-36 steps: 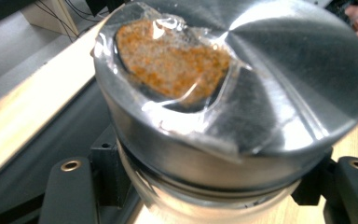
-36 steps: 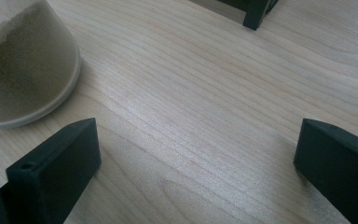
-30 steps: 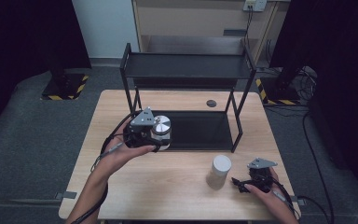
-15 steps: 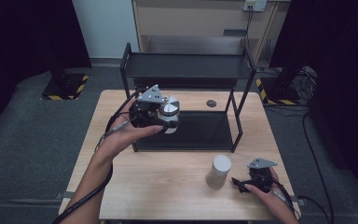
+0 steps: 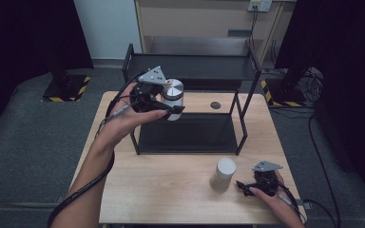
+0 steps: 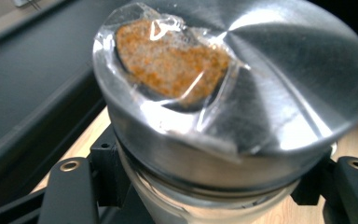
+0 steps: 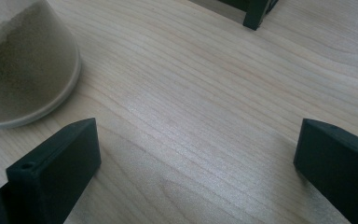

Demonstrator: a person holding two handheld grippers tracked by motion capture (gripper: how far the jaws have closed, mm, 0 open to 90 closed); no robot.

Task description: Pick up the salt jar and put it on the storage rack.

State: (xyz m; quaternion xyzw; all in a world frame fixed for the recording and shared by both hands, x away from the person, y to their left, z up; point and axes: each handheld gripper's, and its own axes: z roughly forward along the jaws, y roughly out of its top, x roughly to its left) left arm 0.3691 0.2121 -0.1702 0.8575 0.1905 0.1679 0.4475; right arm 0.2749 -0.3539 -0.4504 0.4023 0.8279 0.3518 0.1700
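The jar with the shiny lid (image 5: 172,96) sits squeezed tight in our left gripper (image 5: 168,107), up in the air by the black rack (image 5: 240,71). Our right gripper (image 5: 245,186) rests wide open and empty on the table (image 5: 171,190), near a white jar (image 5: 223,174).

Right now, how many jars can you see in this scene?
2. One jar with a metal lid is held up in the left gripper in front of the black shelf; the other jar stands on the table beside the right gripper.
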